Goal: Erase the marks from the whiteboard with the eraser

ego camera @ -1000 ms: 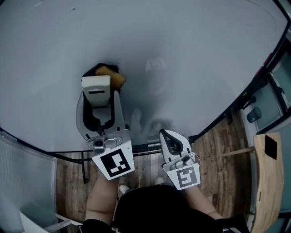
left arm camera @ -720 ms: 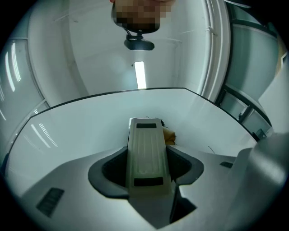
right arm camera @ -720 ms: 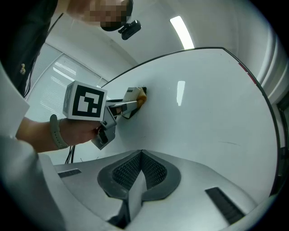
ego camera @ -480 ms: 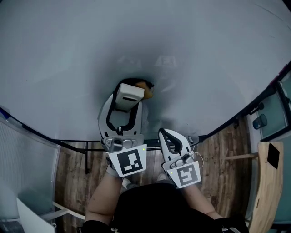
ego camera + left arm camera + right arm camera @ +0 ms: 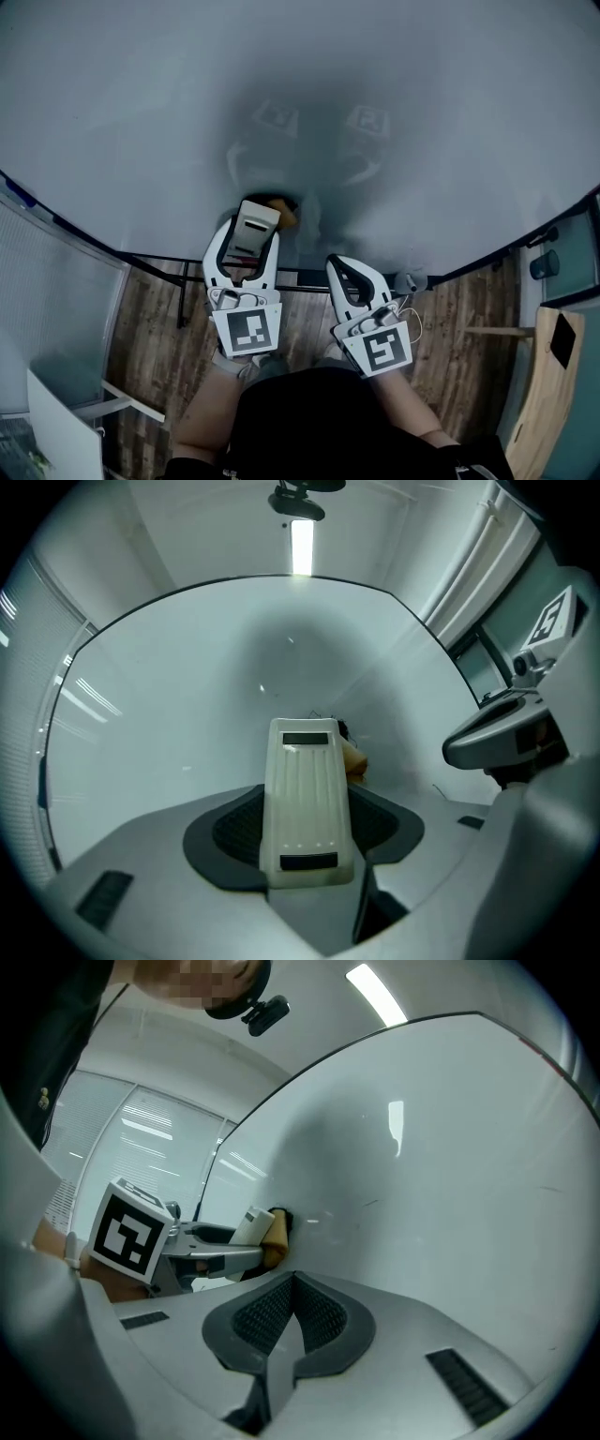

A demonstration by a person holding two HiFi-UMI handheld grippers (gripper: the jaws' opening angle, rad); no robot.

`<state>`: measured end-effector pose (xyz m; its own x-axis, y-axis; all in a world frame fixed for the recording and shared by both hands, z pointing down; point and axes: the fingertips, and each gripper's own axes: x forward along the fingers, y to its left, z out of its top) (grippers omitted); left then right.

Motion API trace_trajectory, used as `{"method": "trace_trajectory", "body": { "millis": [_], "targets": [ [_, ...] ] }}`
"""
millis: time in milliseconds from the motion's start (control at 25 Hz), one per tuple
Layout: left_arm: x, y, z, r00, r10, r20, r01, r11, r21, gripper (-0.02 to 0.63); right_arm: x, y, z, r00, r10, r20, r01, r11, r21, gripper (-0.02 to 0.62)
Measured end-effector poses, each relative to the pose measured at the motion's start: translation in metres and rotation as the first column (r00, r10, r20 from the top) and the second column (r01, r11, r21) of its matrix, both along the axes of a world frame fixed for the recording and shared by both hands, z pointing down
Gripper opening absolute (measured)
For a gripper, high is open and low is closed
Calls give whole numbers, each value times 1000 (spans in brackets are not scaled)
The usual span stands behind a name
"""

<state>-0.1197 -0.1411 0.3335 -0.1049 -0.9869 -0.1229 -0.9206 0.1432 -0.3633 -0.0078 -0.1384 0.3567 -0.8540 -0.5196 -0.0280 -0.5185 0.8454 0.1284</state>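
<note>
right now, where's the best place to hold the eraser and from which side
Take the eraser by its cream ribbed body, across the two long sides, coming from the back, away from the whiteboard. Its tan pad faces the board, which must stay free. The left gripper holds it this way.

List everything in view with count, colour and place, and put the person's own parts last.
board: 1, white, fills the upper head view
eraser: 1, cream body with a tan pad, in the left tongs, pad against the board
frame: 1, black, along the board's lower edge
floor: brown wood, under the board
wooden panel: 1, pale wood, right edge of the head view
light: 1, white strip, on the ceiling above the board
left tongs: 1, white and grey, shut on the eraser
right tongs: 1, white and grey, shut, empty, just short of the board
person: 1, black clothes, bottom of the head view
</note>
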Motion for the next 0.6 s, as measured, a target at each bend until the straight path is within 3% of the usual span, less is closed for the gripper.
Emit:
{"method": "trace_trajectory", "body": {
  "millis": [280, 440, 600],
  "targets": [
    [-58, 54, 73, 991, -92, -95, 80, 989, -124, 262, -58, 19, 41, 990, -122, -73, 120, 992, -40, 26],
    [-71, 86, 106, 985, -137, -100, 113, 970, -217, 262, -75, 32, 57, 976, -191, -107, 185, 981, -64, 26],
    [-81, 110, 122, 975, -177, -133, 140, 959, -246, 262, -88, 44, 73, 954, -259, -150, 251, 965, -72, 26]
  ]
}}
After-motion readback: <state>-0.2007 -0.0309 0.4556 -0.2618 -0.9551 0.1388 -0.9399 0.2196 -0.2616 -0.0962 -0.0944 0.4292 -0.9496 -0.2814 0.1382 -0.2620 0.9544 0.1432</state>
